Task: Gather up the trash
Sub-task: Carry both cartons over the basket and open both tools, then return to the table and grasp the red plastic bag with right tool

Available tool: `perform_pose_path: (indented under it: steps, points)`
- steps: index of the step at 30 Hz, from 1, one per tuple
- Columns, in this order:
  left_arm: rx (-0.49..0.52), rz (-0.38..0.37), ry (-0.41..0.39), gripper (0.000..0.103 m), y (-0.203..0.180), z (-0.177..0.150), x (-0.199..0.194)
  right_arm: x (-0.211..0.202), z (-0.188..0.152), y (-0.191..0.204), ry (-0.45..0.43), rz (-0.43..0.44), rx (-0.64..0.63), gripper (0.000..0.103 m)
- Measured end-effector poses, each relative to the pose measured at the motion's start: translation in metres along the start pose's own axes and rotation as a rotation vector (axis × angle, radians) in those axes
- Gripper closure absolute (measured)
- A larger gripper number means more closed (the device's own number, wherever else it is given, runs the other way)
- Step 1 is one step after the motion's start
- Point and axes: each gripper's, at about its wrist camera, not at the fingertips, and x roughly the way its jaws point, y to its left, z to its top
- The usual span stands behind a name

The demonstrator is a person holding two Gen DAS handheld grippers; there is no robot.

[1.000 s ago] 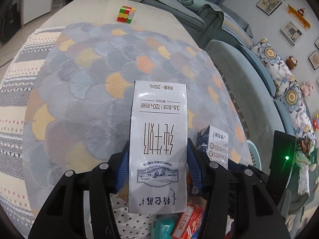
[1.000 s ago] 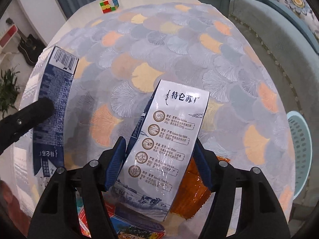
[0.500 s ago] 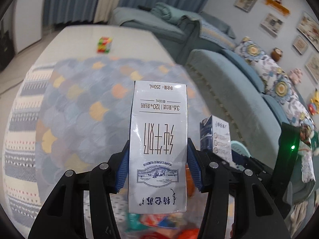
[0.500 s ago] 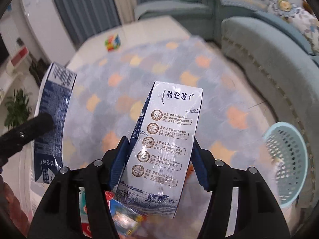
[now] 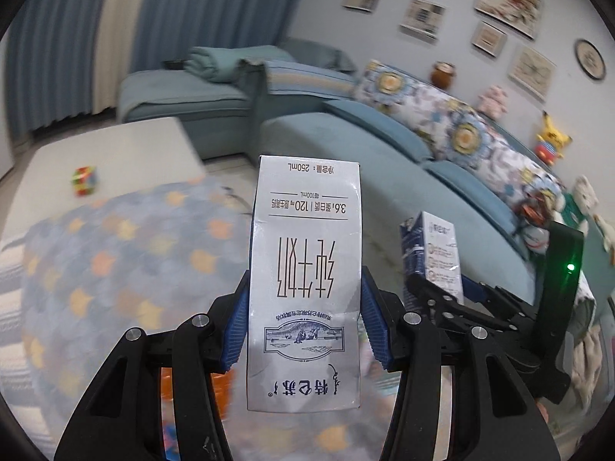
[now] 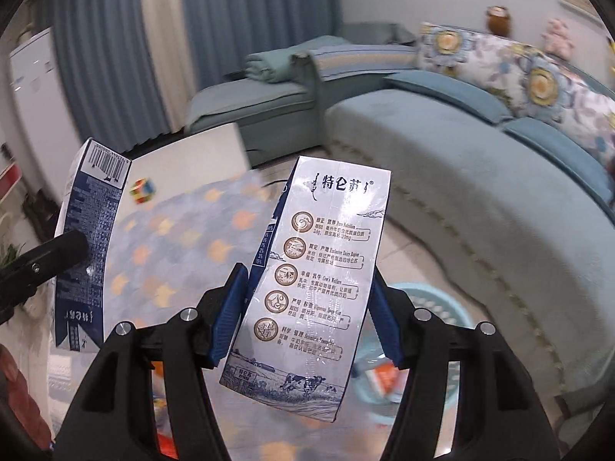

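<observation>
My left gripper (image 5: pixel 303 322) is shut on a white milk carton (image 5: pixel 305 265), held upside down above the patterned rug (image 5: pixel 115 253). My right gripper (image 6: pixel 307 315) is shut on a second milk carton (image 6: pixel 319 280), tilted slightly. Each carton also shows in the other view: the right one at the right of the left wrist view (image 5: pixel 434 257), the left one at the left of the right wrist view (image 6: pixel 86 242). A light blue basket (image 6: pixel 434 315) with some wrappers inside sits on the floor just behind my right gripper's right finger.
A blue sofa (image 6: pixel 480 176) curves along the right. A Rubik's cube (image 5: pixel 84 180) lies on the pale mat beyond the rug. Blurred colourful wrappers (image 5: pixel 188 384) lie on the rug below the grippers.
Both grippers have lifted and tilted up with their cartons. The view now shows the sofa and wall instead of the rug from above. The basket has come closer behind the right carton.
</observation>
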Motion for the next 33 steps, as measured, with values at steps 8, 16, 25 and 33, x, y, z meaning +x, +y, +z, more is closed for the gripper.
perform_pose_path:
  steps: [8,16,25,33]
  points:
    - [0.07,-0.088,0.078,0.053,-0.064,-0.017,0.084,0.03,-0.016,-0.076,0.065,-0.12,0.081,0.045]
    - [0.073,-0.15,0.214,0.053,-0.077,-0.049,0.165,0.084,-0.052,-0.135,0.186,-0.211,0.182,0.044]
    - [0.12,-0.115,0.225,0.026,-0.08,-0.064,0.182,0.111,-0.074,-0.161,0.242,-0.175,0.24,0.039]
    - [0.119,-0.122,0.11,0.026,-0.055,-0.046,0.104,0.073,-0.078,-0.147,0.185,-0.097,0.229,0.038]
